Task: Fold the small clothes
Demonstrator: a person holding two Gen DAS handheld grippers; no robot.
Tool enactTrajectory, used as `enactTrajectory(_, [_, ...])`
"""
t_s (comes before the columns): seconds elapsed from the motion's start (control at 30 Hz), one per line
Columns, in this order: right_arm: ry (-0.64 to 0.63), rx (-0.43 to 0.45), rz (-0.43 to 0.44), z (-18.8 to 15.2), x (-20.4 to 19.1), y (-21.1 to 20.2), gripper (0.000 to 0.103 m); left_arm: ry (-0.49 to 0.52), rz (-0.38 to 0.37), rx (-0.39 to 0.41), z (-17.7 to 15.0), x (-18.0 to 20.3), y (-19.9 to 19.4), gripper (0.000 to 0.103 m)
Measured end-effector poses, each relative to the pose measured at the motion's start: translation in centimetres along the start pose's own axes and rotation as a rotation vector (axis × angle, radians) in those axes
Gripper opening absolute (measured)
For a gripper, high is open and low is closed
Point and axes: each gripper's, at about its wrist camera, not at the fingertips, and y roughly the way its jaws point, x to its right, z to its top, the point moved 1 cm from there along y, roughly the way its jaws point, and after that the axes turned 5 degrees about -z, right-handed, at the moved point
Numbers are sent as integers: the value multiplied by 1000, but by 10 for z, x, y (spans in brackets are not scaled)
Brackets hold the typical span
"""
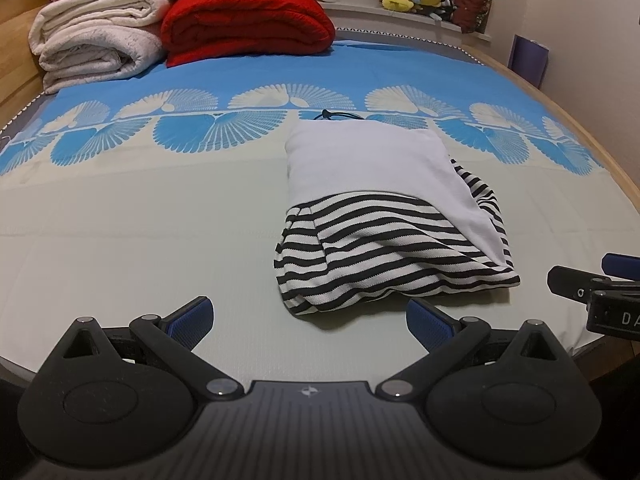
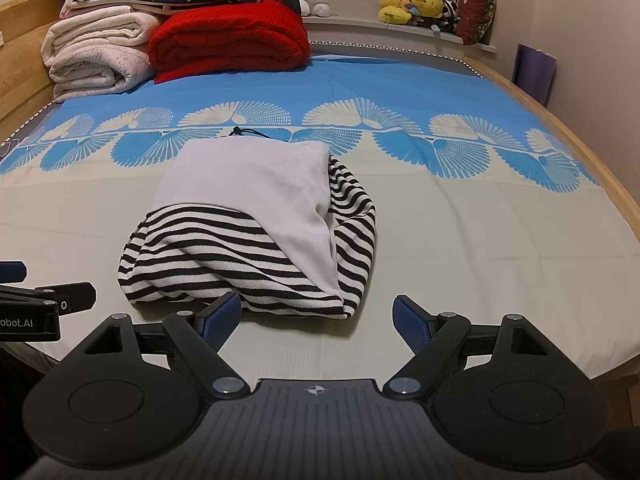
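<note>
Striped garment (image 1: 384,256) lies folded on the bed (image 1: 140,240), w/ a plain white part (image 1: 360,160) laid over its far half; black-and-white stripes show at the near end & along the right side. A thin black cord (image 1: 332,114) pokes out at the far edge. It sits on the pale part of the sheet, just short of the blue fan-pattern band (image 1: 240,120).

My left tool (image 1: 308,320) hangs low over the near edge of the bed, fingers spread wide, nothing between the blue pads (image 1: 192,320). Garment is ahead & a bit to its right, near hem close to the right pad but I can't tell if it touches.

My right tool (image 2: 316,316) is also spread wide & empty, w/ the garment's near hem just ahead of it, left pad (image 2: 220,320) right by the cloth. The 2 tools sit side by side, apart.

At the far-left of the bed: stacked pale blankets (image 2: 96,52) & a red folded blanket (image 2: 228,36). Stuffed toys (image 2: 416,4) on the window ledge.
</note>
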Motion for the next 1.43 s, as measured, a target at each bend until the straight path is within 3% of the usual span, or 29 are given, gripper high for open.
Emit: enactTrajectory(1.43, [-1, -1, 1, 0, 1, 0, 84, 6, -17, 13, -1, 1, -1, 103])
